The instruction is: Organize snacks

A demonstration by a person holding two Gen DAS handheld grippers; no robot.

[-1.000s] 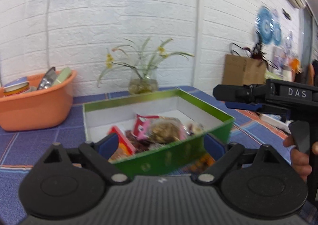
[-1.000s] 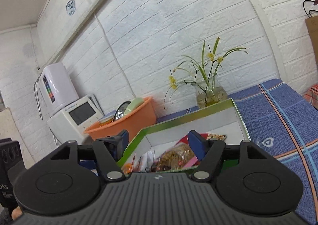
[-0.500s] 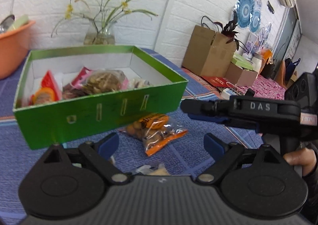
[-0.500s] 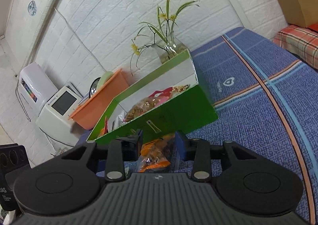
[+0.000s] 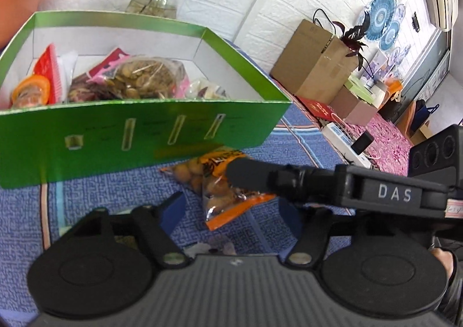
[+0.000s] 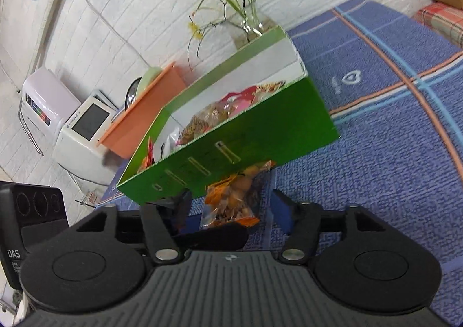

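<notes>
A green box (image 5: 139, 136) with a white inside holds several snack packets (image 5: 144, 78); it also shows in the right wrist view (image 6: 246, 147). An orange packet of round nuts (image 5: 220, 185) lies on the blue cloth just in front of the box, and it shows in the right wrist view (image 6: 234, 199). My left gripper (image 5: 231, 211) is open, its fingers either side of the packet and close above it. My right gripper (image 6: 228, 211) is open too, its fingers straddling the same packet. The right gripper's body (image 5: 332, 185) crosses the left wrist view.
A glass vase with flowers (image 5: 156, 0) stands behind the box. An orange basin (image 6: 144, 113) with dishes sits at the far left, by a white appliance (image 6: 84, 124). Cardboard boxes (image 5: 312, 66) and a power strip (image 5: 341, 136) lie to the right. A small clear packet (image 5: 211, 249) lies under my left gripper.
Both grippers have dropped and closed in on the orange nut packet. The right gripper's fingers have spread wider around it. The box now looks nearer and larger.
</notes>
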